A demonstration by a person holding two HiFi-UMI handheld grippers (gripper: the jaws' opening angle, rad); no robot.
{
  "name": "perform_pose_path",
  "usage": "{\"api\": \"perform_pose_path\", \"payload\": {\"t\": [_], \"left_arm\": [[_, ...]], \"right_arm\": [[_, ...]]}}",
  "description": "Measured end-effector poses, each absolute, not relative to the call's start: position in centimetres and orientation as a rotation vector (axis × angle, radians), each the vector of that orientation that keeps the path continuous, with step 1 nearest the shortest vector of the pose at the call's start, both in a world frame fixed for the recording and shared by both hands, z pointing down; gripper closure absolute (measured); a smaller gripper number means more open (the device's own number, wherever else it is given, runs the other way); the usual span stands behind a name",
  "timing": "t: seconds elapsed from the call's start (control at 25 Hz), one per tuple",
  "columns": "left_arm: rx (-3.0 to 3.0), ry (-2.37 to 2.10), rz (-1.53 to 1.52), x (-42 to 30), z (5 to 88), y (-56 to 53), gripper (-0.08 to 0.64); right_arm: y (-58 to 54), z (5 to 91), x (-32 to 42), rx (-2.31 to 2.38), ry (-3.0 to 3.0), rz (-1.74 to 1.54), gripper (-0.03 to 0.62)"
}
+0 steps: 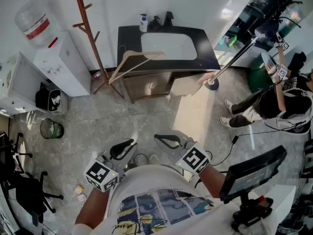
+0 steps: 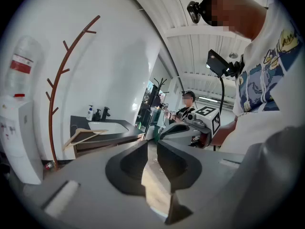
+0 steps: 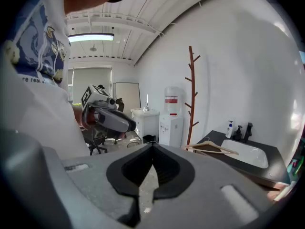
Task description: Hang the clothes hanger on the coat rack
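Two grippers recorded, held side by side close against a white printed shirt [image 1: 146, 199]. Left gripper [image 1: 126, 148] [image 2: 151, 149]: fingers [image 2: 128, 166] spread slightly, a narrow gap between the pads, only floor seen through it. Right gripper [image 1: 164, 140] [image 3: 152, 149]: fingers [image 3: 174, 168] pressed together at the tips, pinching nothing. Wooden clothes hanger [image 1: 132, 62] [image 2: 83, 136] [image 3: 212, 147]: well ahead of both pairs of fingers, touched by neither, lying on the left end of a black vanity counter [image 1: 205, 53] with one arm over the edge. Seen to the left of the left fingers and to the right of the right fingers in the respective gripper views. Brown branch-style coat rack [image 1: 87, 23] [image 2: 62, 80] [image 3: 191, 89]: upright against the wall, beyond the fingers and further left than the hanger, apart from it. White basin [image 1: 168, 45] and soap bottle [image 1: 143, 22] on the counter past the hanger. Water dispenser [image 1: 61, 65] left of the rack. Seated person [image 1: 279, 102] far right of the right fingers.
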State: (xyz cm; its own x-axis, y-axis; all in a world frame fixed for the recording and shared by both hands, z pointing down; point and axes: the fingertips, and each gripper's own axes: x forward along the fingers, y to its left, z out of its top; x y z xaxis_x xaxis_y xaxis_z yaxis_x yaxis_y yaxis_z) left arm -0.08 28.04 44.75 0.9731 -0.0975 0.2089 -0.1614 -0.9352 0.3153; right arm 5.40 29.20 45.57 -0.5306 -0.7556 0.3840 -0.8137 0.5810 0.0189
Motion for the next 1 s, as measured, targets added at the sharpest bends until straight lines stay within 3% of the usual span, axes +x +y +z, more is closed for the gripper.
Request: {"api": "perform_pose_path", "payload": {"t": [0.52,0.76,1.0], "left_arm": [[2.778,-0.298,0.288,3.1,44.8,28.6,0.491],[2.746,-0.368,0.289,4.0,44.6,27.2,0.483],[2.751,-0.296,0.293,3.5,46.4,23.0,0.483]], "right_arm": [[30.3,46.9,9.5,1.240,-2.492,0.209,0.591],[29.0,47.9,10.5,1.175,-2.526,0.207,0.540],[24.5,49.0,10.8,1.201,-2.487,0.210,0.535]]}}
